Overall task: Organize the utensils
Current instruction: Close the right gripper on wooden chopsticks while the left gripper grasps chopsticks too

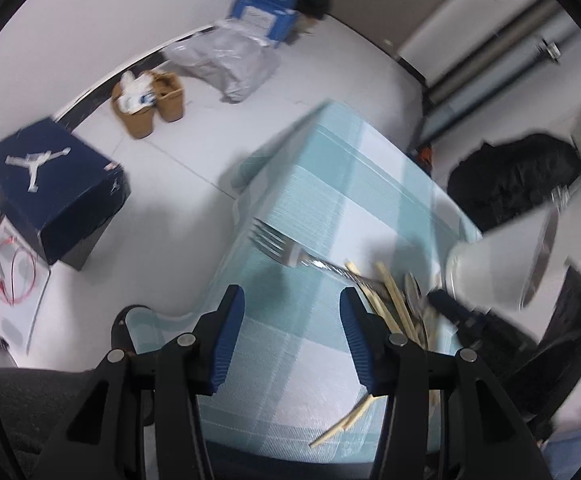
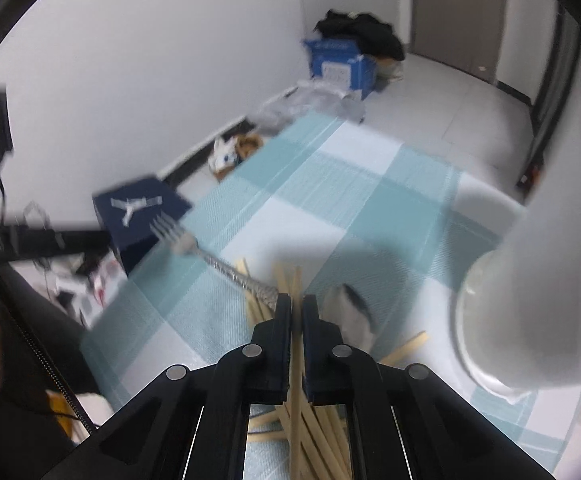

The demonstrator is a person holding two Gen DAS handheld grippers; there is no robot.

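A pile of wooden chopsticks [image 2: 314, 428] lies on the blue-and-white checked tablecloth [image 2: 354, 208], with a metal fork [image 2: 210, 258] pointing away to the left. My right gripper [image 2: 296, 304] is shut on one chopstick [image 2: 295, 380] over the pile. A white cup [image 2: 530, 300] stands at the right. In the left wrist view, my left gripper [image 1: 292, 304] is open and empty above the cloth [image 1: 330, 184], left of the fork [image 1: 286, 246], the chopsticks [image 1: 394, 304] and the cup [image 1: 502, 264], which holds a knife [image 1: 542, 248].
A dark blue shoe box [image 1: 54, 188] stands on the floor left of the table. Brown shoes [image 1: 150, 100], a grey plastic bag [image 1: 226, 60] and a blue box [image 1: 264, 10] lie along the wall. A black bag [image 1: 514, 176] sits at the right.
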